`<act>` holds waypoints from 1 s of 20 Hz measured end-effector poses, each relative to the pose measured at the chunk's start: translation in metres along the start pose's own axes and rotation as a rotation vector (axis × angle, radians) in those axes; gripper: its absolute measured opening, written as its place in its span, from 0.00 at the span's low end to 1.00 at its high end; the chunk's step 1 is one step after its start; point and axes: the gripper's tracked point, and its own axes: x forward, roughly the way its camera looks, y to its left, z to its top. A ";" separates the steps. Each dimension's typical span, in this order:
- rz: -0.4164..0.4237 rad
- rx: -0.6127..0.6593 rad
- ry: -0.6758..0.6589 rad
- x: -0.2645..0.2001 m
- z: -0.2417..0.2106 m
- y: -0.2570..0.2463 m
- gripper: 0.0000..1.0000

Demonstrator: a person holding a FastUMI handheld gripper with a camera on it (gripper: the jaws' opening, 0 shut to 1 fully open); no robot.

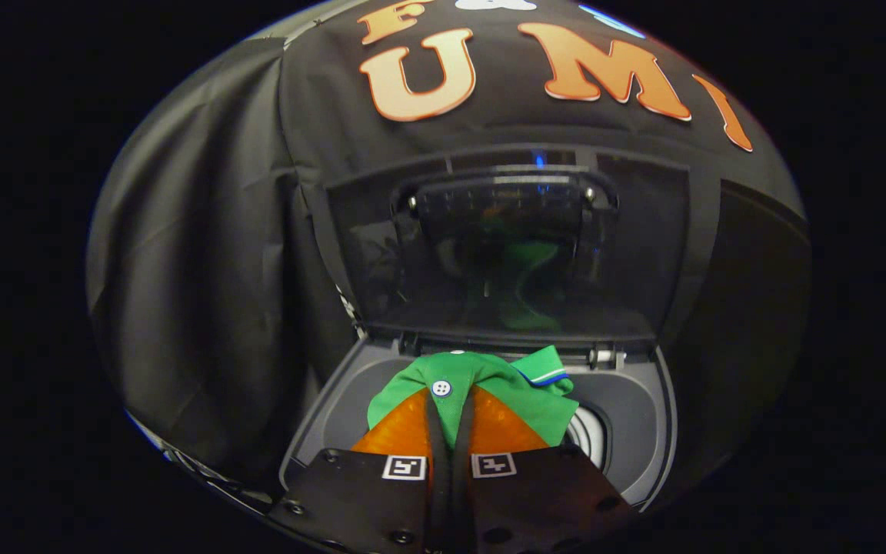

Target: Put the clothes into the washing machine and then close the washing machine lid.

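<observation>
A green garment (524,404) with a white button and a blue-and-white trimmed collar hangs bunched over the opening of the top-loading washing machine (643,431). My gripper (451,400) is shut on the green garment, a fold of the cloth pinched between both fingers and spilling out ahead of them and to the right. The machine's dark glass lid (504,254) stands upright behind the opening and mirrors the green cloth. A sliver of the metal drum (593,435) shows to the right of the garment.
The grey rim of the machine's top (328,419) rings the opening on the left. Black cloth (197,269) hangs close behind and beside the machine. The lid's hinge (604,355) sits at the back right of the opening.
</observation>
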 end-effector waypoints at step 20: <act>-0.190 0.215 0.384 0.061 -0.106 -0.047 0.09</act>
